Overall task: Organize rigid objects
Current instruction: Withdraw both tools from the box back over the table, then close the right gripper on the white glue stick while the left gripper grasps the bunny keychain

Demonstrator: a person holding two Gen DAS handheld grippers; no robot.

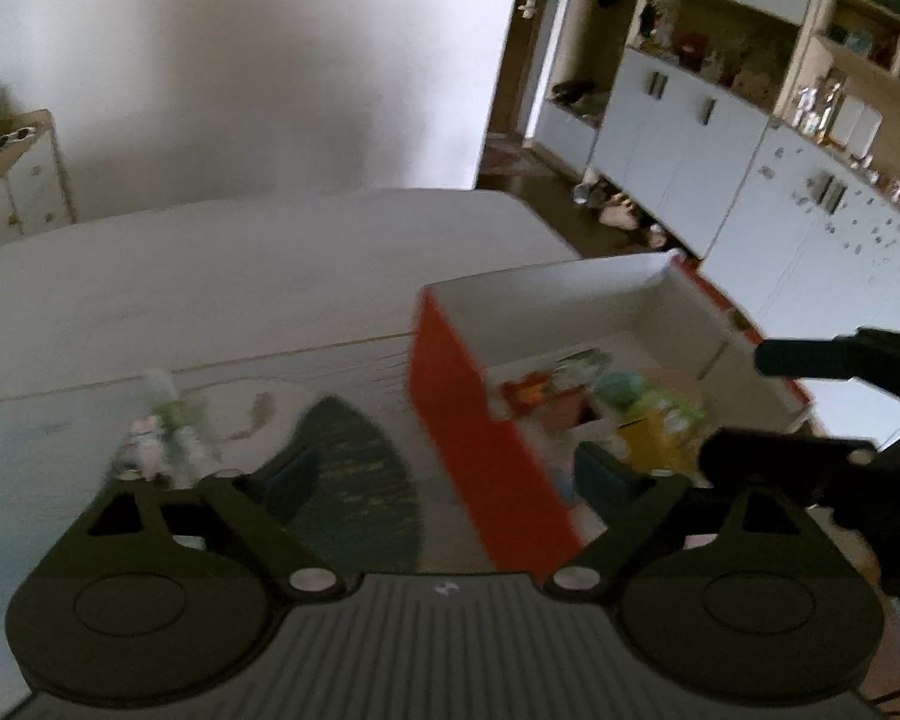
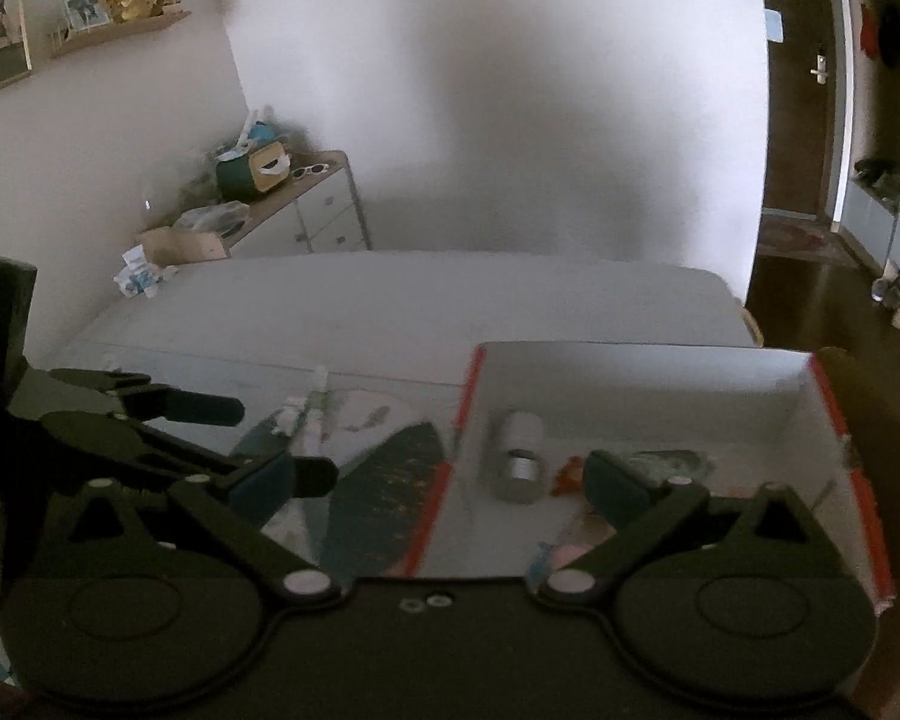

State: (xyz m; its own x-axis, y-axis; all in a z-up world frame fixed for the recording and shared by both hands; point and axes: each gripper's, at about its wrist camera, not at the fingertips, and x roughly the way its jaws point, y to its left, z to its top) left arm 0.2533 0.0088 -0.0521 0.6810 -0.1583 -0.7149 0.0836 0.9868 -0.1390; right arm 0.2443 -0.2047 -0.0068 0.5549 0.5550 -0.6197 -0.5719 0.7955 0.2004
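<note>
Both my left gripper [image 1: 450, 483] and right gripper [image 2: 444, 480] hang open, empty. Orange box [image 1: 486, 450] wall between my fingers could snag; blurry toys [image 1: 162, 444] at ten o'clock.

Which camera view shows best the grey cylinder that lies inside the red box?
The right wrist view. There the grey cylinder lies in plain sight on the white floor of the red box, left of the other items. In the left wrist view the box contents are blurred and I cannot make the cylinder out.
</note>
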